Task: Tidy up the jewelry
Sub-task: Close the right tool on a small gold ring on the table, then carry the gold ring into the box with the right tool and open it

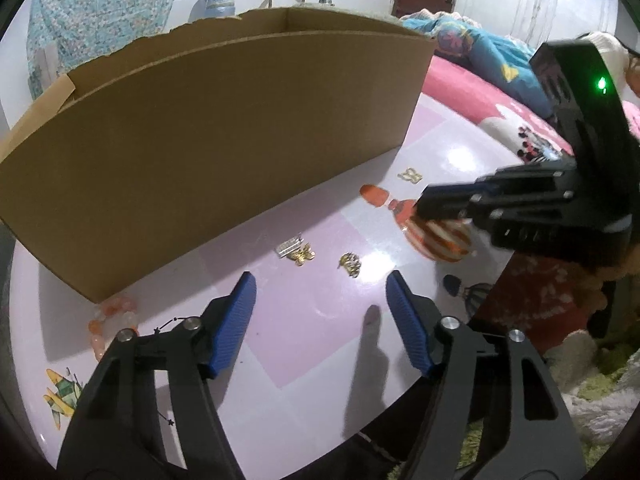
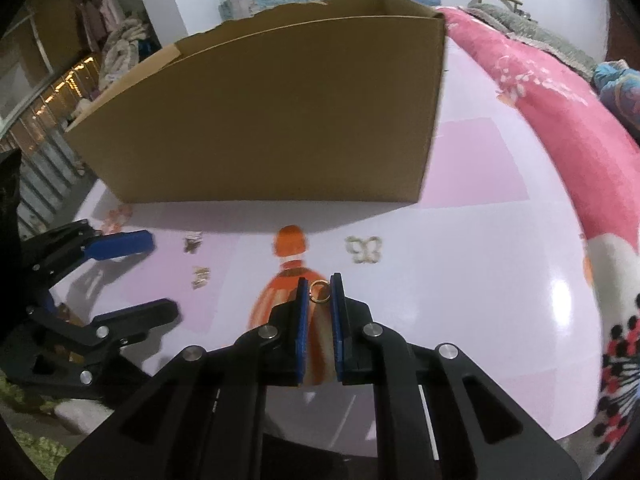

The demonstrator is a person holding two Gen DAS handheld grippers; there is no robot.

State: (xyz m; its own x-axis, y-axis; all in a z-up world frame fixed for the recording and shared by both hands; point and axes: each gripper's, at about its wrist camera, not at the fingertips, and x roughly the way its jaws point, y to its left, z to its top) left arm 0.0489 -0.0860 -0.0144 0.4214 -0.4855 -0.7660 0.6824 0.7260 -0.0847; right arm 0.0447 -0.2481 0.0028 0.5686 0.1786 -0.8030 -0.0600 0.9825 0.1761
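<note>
Jewelry lies scattered on a glossy pink table before a cardboard box. Left gripper hovers spread and empty — two small gold pieces rest just beyond its tips. Right gripper is pinched together on a thin gold ring, caught at the very tips, with a pale butterfly clip ahead and slightly right. That tip-only hold looks risky — a tilt on the way to the box could let the ring slip out and roll away.

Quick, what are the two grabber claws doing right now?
Left gripper: open, holding nothing, above the small gold charms.
Right gripper: shut on a small gold ring.
</note>
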